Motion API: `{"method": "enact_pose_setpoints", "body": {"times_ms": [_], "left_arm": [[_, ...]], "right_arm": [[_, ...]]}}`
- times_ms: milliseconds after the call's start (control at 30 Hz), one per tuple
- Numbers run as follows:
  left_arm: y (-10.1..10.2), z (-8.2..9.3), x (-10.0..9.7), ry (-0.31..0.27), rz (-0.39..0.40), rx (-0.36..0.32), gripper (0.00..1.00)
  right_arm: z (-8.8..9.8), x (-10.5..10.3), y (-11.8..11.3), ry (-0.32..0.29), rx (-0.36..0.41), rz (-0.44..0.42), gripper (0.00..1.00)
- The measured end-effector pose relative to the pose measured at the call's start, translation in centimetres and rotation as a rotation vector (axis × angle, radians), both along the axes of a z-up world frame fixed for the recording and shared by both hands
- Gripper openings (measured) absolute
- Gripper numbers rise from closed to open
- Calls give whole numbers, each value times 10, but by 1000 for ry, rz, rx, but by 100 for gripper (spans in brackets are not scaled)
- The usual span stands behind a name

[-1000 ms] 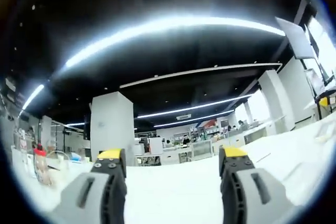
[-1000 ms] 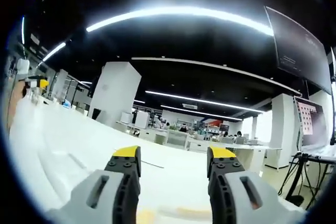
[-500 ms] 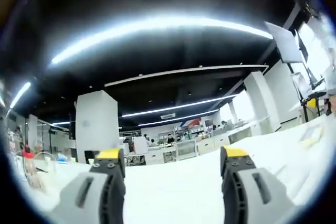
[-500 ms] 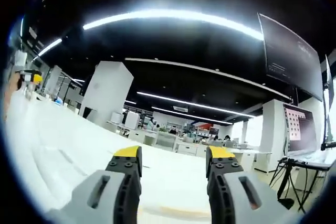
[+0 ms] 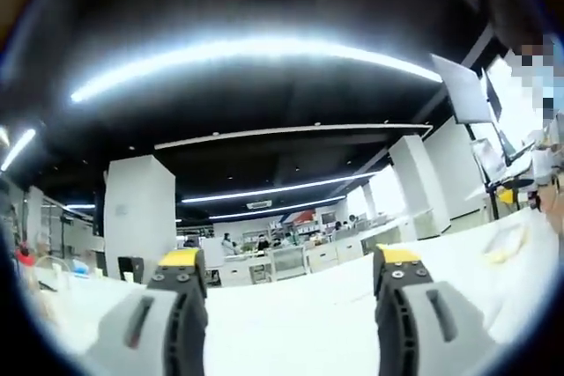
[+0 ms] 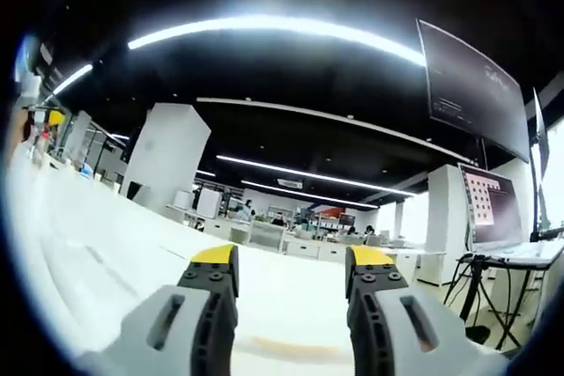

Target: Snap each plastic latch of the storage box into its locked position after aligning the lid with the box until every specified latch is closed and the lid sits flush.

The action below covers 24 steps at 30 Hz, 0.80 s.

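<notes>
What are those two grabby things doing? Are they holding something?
No, they are holding nothing right now. A person has a gripper in each hand, and both the left gripper and the right gripper are open, with only air between their yellow-tipped jaws. Both point out over a white table toward a big office with white pillars and long ceiling lights. No storage box can be seen in front of them, so no latch is being snapped at this moment.

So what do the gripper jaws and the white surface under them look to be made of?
Left gripper and right gripper: jaws look like matte grey moulded plastic with black inner faces, screw heads and yellow tips. White tabletop: smooth, evenly pale, probably laminate; glare leaves it open.
</notes>
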<state>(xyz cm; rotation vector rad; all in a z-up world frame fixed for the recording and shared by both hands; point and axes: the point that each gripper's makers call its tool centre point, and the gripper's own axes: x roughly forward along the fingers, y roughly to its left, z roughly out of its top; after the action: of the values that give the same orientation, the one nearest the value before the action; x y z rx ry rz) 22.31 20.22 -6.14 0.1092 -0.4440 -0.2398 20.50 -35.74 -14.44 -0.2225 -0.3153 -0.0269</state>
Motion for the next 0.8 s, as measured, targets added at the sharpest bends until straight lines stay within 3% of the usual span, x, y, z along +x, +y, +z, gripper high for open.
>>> {"method": "enact_pose_setpoints", "body": {"times_ms": [267,433,600,800], "left_arm": [[-37,4,13,44,-118,44,76],[-78,10,22,66,-228,91,76],[-133,3,25,136,-435,136,75],[-178,-2,30,176,-518,228,75]], "right_arm": [[0,-1,2,-12,-1,11,48],[-2,-1,4,-11,-2,17,48],[-1,-1,7,-16,-6,19,47],[-1,-1,10,-20,-10,21,47]]}}
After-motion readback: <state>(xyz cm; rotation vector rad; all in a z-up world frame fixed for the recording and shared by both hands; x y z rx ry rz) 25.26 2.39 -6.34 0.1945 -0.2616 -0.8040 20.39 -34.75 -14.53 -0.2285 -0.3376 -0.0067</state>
